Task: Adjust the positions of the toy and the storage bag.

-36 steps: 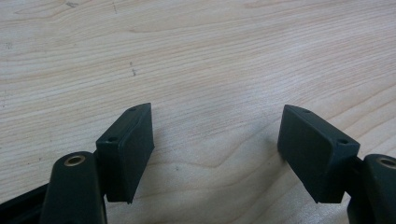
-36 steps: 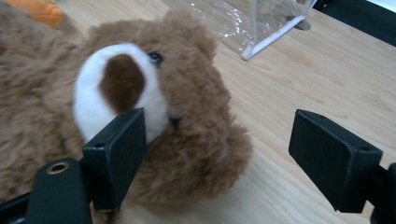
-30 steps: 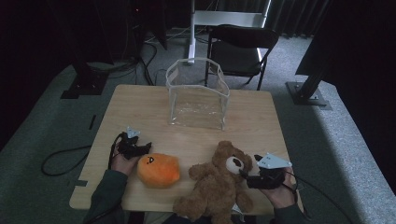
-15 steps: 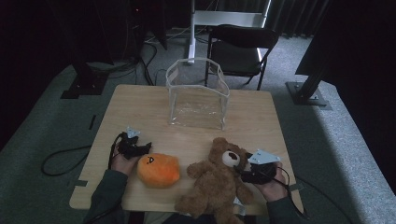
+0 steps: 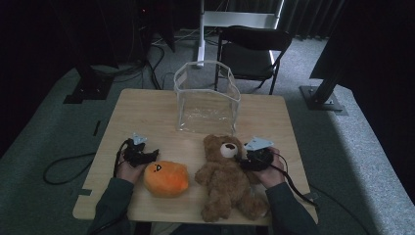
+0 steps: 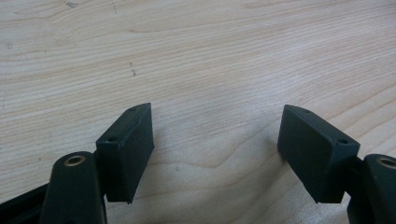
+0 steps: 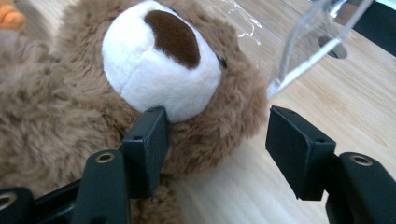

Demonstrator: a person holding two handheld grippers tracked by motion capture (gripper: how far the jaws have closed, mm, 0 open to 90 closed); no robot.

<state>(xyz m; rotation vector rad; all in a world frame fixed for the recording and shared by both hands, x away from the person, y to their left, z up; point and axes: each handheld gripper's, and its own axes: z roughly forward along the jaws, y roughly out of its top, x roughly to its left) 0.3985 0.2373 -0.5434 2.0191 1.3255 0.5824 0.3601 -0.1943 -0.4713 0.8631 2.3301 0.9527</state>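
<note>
At the table's near edge the right gripper (image 5: 244, 159) has just been closing, its jaws half open around the teddy bear's (image 5: 228, 177) head but not yet clamped, so the clear bin (image 5: 207, 98) behind stays empty.

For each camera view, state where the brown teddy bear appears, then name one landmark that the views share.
High view: the teddy bear lies lower centre on the table, beside the right gripper.
Left gripper view: bare tabletop between open jaws; the bear is not in it.
Right gripper view: the bear's head sits upper left, one jaw at its chin.
Shared landmark: the clear container.
</note>
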